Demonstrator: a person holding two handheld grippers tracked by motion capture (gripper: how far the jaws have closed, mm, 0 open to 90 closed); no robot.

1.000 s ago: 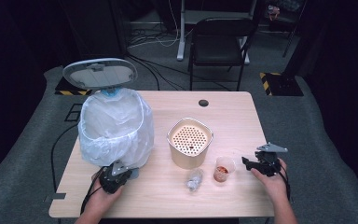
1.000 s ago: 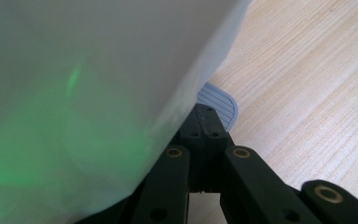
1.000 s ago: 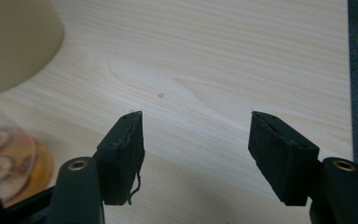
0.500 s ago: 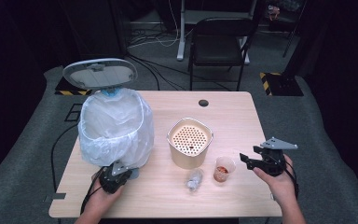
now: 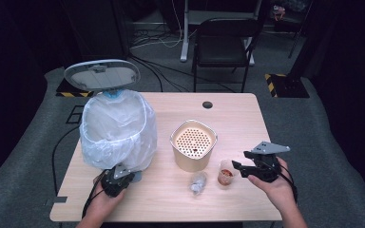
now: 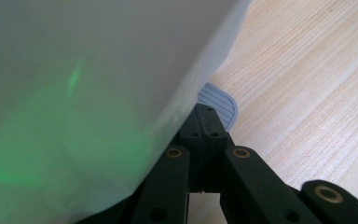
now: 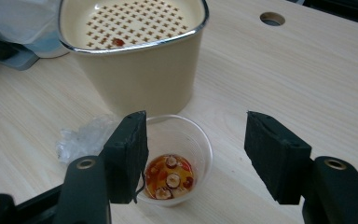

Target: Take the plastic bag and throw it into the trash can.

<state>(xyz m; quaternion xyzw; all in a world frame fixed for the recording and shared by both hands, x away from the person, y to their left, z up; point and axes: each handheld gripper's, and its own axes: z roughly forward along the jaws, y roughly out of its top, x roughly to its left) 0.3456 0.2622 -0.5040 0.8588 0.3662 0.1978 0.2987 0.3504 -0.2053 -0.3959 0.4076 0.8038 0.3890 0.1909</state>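
cup (image 5: 226,174) unmoved; right claw (image 5: 238,166) risen, closing, apart from it.

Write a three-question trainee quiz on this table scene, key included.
1. True or false: the right gripper is clamped on the cup.
2. What lies in the cup? A) liquid with small pieces B) screws C) nothing
3. What is the left gripper pressing: the pedal of the bin, or the strainer pot?

Key: 1 false, its jaws stand apart above the cup. 2 A. 3 the pedal.
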